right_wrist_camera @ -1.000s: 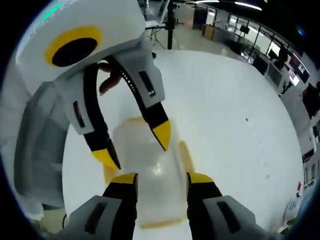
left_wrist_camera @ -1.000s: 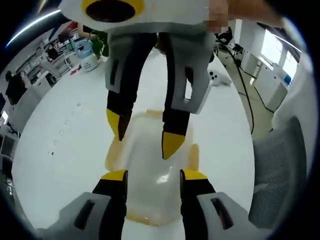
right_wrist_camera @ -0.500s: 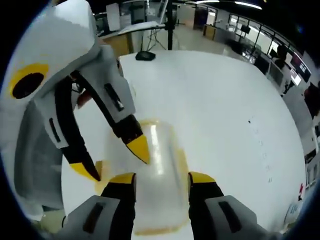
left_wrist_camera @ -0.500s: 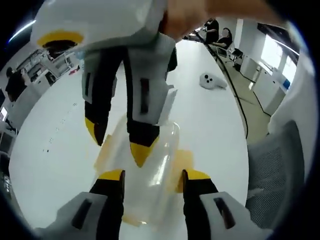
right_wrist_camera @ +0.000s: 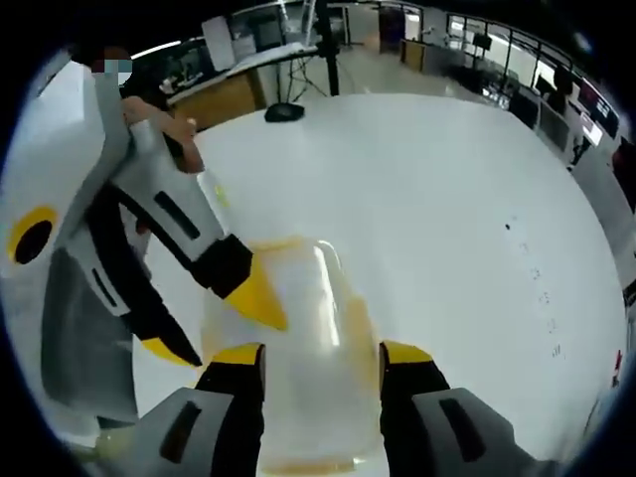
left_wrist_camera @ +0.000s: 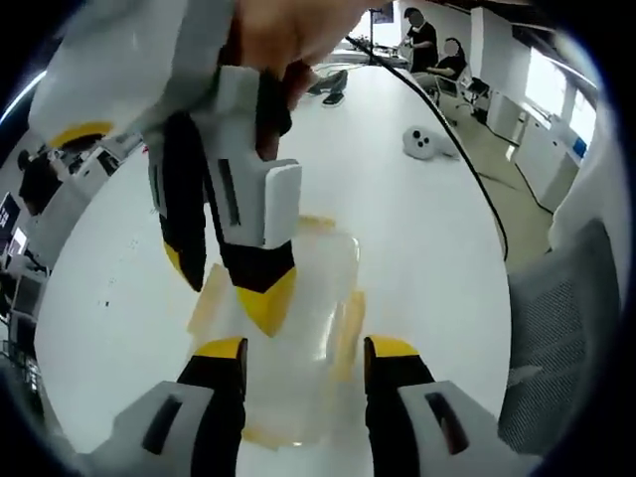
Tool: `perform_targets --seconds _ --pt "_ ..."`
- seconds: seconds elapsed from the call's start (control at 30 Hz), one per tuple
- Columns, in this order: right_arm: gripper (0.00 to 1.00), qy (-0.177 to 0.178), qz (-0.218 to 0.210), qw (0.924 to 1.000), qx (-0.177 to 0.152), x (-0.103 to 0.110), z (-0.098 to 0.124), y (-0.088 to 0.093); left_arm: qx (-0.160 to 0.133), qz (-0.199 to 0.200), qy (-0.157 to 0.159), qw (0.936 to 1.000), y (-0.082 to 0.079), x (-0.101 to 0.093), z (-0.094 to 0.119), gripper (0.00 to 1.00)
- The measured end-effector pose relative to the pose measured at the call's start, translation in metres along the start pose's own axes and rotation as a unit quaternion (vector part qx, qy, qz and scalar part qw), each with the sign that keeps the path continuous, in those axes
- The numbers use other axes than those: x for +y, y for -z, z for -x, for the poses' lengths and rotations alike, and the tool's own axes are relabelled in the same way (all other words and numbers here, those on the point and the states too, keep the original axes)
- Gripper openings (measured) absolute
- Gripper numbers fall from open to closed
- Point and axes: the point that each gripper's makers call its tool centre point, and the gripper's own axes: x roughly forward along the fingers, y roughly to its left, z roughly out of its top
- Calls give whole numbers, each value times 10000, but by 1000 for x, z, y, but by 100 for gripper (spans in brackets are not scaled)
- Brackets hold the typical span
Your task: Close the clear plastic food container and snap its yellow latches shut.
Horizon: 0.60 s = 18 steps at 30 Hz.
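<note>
- Since a second ago, the tool entering from above in the left gripper view has swung toward upper left and dropped lower over the container; the lid now looks laid down over the box.
- Clear plastic food container (left_wrist_camera: 298, 328): one, lower centre of the left gripper view, on the white worktop (left_wrist_camera: 417, 238); also lower centre of the right gripper view (right_wrist_camera: 298, 338).
- Yellow latches: two made out in the left gripper view, one at the container's left edge (left_wrist_camera: 207, 296), one at its right edge (left_wrist_camera: 348, 323), both apparently flared out and not snapped; further latches cannot be told.
- Left tool (left_wrist_camera: 301, 348): one; jaws spread apart, straddling the container's near end, grasping nothing. In the right gripper view (right_wrist_camera: 214, 323) it comes in from the left, one yellow tip resting on or just above the lid.
- Right tool (right_wrist_camera: 323, 355): one; jaws spread, either side of the container's near end, holding nothing. In the left gripper view (left_wrist_camera: 229, 283) it descends from the top.
- Small white device (left_wrist_camera: 421, 145): one, upper right, well apart from the container.
- Grey chair (left_wrist_camera: 561, 328): one, right edge.
- Risk, judged: pressing a latch with only a tip on the smooth lid may slide the container across the worktop, or the lid may sit askew so a latch misses its catch.
</note>
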Motion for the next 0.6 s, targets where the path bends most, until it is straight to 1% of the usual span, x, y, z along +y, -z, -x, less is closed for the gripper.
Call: perform_targets --seconds 0.07,0.1,0.17,0.23,0.3,0.33,0.47,0.5,0.57,0.6 --pt "44 -118 84 9999 67 3 -2 -2 164 -552 -146 9982 4 2 -1 48" --pt "44 -140 67 9999 68 3 -3 -2 172 -565 -175 9981 5 2 -2 47" --pt "45 -207 -17 9997 89 1 -5 -3 132 -438 -208 9987 4 2 -1 45" --pt "45 -273 28 9995 154 2 -5 -3 125 -438 -249 9987 4 3 -2 45" --pt "45 -344 57 9992 216 2 -6 -3 153 -491 -310 9982 4 1 -4 45" --pt "45 -373 42 9990 237 2 -7 -3 211 -633 -349 9972 5 1 -4 45" --pt "45 -504 29 9982 331 2 -8 -2 256 -663 -411 9966 6 1 -5 45" --pt "44 -531 3 9980 351 2 -8 -2 268 -742 -427 9960 6 1 -5 44" --pt "44 -539 -20 9979 354 3 -9 -1 268 -735 -473 9958 7 1 -7 43" --pt "44 -541 -54 9980 336 3 -9 -1 280 -852 -515 9946 6 1 -7 43"
